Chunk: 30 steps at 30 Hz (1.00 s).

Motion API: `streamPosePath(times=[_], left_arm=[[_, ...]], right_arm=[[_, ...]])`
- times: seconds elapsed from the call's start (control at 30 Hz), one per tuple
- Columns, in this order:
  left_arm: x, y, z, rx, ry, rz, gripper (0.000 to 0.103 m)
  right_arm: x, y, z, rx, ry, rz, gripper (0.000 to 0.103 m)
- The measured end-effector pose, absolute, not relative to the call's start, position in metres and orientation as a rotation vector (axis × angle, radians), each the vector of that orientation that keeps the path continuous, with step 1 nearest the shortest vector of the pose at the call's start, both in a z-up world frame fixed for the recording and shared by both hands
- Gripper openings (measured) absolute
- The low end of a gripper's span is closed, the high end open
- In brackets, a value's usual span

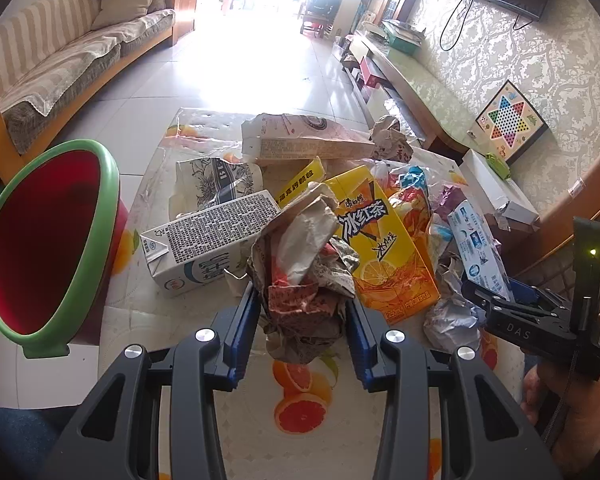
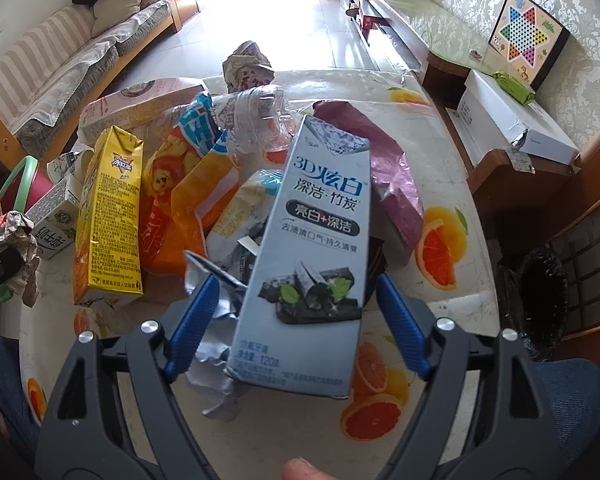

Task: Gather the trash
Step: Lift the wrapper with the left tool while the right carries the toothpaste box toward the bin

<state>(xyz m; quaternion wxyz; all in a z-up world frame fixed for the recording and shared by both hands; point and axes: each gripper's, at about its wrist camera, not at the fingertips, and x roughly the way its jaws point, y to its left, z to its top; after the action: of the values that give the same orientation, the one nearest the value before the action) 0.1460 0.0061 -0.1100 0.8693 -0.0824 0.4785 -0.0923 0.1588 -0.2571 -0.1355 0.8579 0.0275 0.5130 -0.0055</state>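
Underneath, fruit-print tablecloth; sofa behind.

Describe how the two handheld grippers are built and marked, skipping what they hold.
Both the left gripper and the right gripper have black plastic linkage arms with round silver pivot bolts and ribbed blue pads. Seen from the left wrist, the right gripper's body reads "DAS", shows a small green light, and trails a thin cord.

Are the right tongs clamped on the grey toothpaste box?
No: in the right wrist view the right tongs stand open, both blue pads clear of the grey toothpaste box between them.
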Motion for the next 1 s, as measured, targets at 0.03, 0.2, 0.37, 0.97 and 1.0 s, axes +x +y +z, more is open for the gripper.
streamPosePath(times=[0.03,0.2,0.37,0.97,1.0], left_arm=[[0.146,0.006,-0.110,-0.172,0.999,-0.195,0.039],[0.147,0.006,-0.110,-0.178,1.000,-0.204,0.039],[0.148,0.003,-0.108,-0.178,0.994,-0.211,0.039],[0.126,0.050,-0.039,-0.184,0.810,-0.145,0.039],[0.127,0.059,-0.037,-0.192,0.805,-0.128,0.039]], right_arm=[[0.159,-0.257,-0.135,0.064,1.075,-0.012,0.078],[0.160,-0.260,-0.132,0.135,1.057,-0.008,0.051],[0.159,-0.261,-0.129,0.161,1.045,0.002,0.050],[0.128,-0.206,-0.019,0.130,0.787,0.191,0.049],[0.130,-0.197,-0.017,0.119,0.775,0.220,0.049]])
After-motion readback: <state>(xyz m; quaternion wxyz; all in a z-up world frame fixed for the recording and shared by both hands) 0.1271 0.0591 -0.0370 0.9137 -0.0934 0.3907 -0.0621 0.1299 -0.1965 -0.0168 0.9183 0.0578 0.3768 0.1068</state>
